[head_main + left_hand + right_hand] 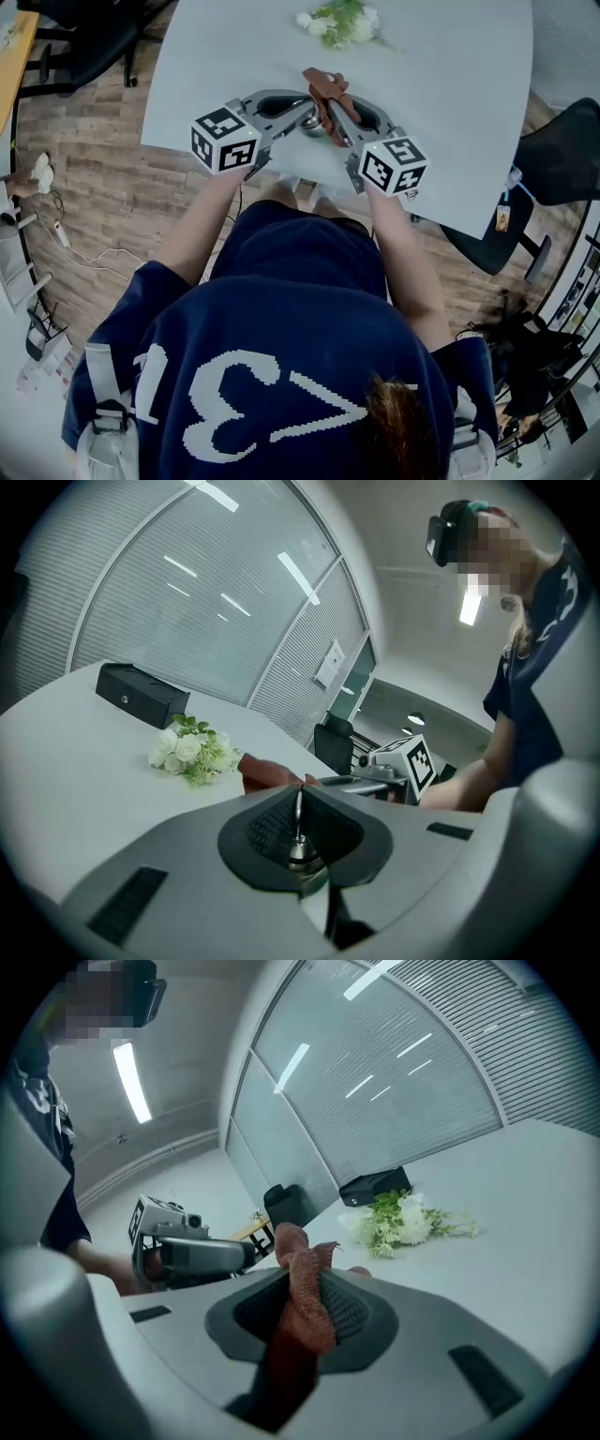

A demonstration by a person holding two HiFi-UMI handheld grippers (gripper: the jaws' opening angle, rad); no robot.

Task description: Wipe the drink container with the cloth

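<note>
My left gripper [307, 112] hovers over the near part of the white table [441, 103]. Its jaws are shut on a thin metal part of the small shiny drink container [312, 127], which is mostly hidden beneath the fingers. In the left gripper view that metal edge [298, 817] stands pinched between the pads. My right gripper [334, 109] sits close beside it, tip to tip, shut on a reddish-brown cloth [325, 86]. The cloth [305, 1297] bunches up out of the jaws and drapes toward the container.
A bunch of white flowers [343, 22] lies at the far side of the table. A black box [141, 694] stands beyond it. A black office chair [553, 155] is at the table's right, another [89, 42] at the left. The table's near edge runs just under the grippers.
</note>
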